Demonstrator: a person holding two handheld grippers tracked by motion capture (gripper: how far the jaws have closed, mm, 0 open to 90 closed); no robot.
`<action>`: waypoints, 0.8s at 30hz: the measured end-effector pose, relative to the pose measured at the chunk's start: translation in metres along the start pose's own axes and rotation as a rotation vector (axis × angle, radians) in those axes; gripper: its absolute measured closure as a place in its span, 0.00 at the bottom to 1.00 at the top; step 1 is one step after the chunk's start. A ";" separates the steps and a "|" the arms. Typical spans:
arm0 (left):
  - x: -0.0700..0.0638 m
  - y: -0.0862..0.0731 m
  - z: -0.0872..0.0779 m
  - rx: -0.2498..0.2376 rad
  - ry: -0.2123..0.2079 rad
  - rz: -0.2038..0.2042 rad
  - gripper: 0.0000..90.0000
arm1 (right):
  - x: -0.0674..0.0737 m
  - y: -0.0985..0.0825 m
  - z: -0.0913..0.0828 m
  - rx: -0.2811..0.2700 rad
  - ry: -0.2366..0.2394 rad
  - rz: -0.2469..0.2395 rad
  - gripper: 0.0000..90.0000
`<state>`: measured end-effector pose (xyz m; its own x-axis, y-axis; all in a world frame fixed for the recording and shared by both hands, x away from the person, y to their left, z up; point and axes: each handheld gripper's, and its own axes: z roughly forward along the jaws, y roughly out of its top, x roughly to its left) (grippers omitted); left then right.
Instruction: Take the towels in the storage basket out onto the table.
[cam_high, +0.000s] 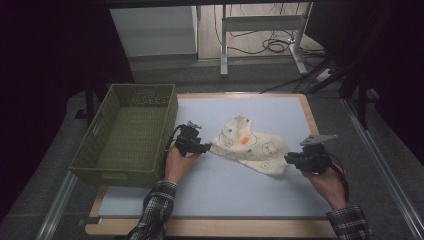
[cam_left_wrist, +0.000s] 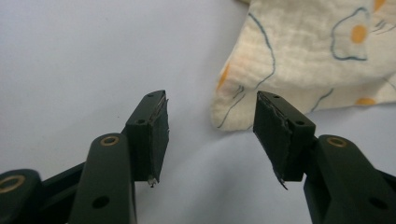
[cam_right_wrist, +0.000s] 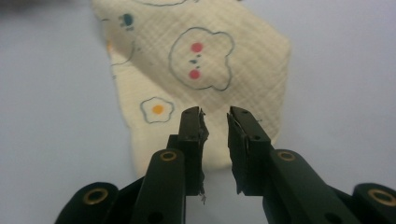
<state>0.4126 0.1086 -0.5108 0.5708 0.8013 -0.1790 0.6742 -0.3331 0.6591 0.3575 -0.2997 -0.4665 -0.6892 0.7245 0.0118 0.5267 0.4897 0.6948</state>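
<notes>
A cream muslin cloth printed with bears and fried eggs (cam_high: 248, 145) lay crumpled on the pale table mat (cam_high: 215, 190), between the two claws. The left gripper (cam_left_wrist: 210, 135) stood half open and empty just short of one corner; the right gripper (cam_right_wrist: 215, 140), slightly parted over the opposite edge, held nothing. Soft, light and limp, the cloth would probably lift best by its corners. A green woven basket (cam_high: 125, 135) stood beyond the left gripper.

Lab/test rig: bare table (cam_high: 200, 200), floor cables (cam_high: 272, 45), dark curtains (cam_high: 55, 50).
</notes>
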 end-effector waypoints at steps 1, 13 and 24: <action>-0.001 -0.001 -0.002 -0.009 -0.006 0.013 0.50 | 0.002 0.000 -0.001 -0.004 0.006 -0.004 0.82; 0.003 -0.006 0.013 -0.054 -0.001 0.058 0.57 | 0.022 -0.018 0.020 0.020 0.094 -0.026 0.75; -0.012 -0.010 0.023 -0.047 -0.022 0.094 0.97 | 0.037 -0.040 0.031 0.035 0.008 -0.103 0.98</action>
<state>0.4096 0.0907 -0.5322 0.6413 0.7561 -0.1302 0.5947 -0.3827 0.7071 0.3261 -0.2776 -0.5160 -0.7441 0.6660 -0.0526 0.4700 0.5779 0.6672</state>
